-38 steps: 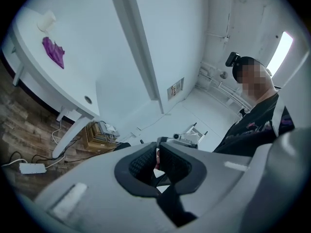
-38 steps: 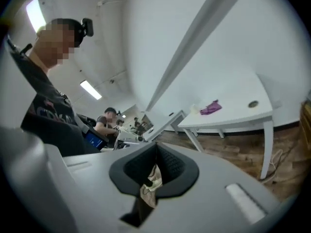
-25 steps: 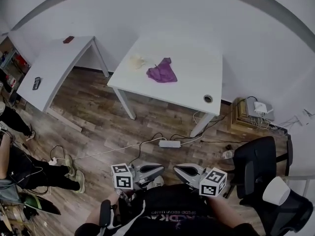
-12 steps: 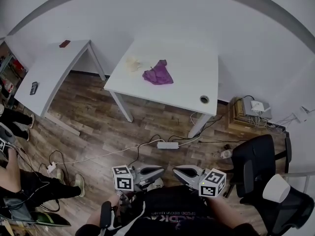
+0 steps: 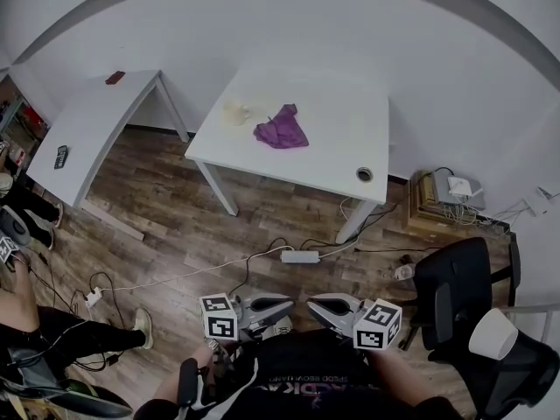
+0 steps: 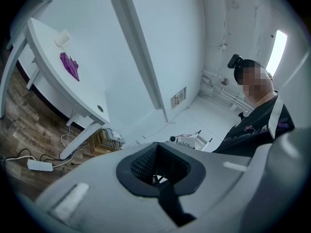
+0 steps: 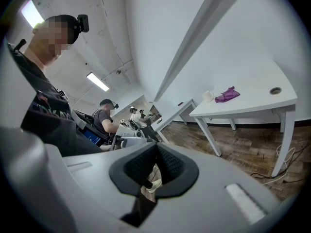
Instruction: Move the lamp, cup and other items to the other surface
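Now left hand-held gripper (image 5: 287, 302), right hand-held gripper (image 5: 312, 304) — both closed; empty.

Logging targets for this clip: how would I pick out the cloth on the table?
Look at the white table in the middle, against the wall. Near its left end lies the cloth, crumpled, beside a pale cup. It alone on that table is purple.

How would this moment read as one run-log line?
left gripper: shut, empty | right gripper: shut, empty | purple cloth, cup: on white table, untouched

White table (image 5: 337, 134), wood floor (image 5: 171, 226)
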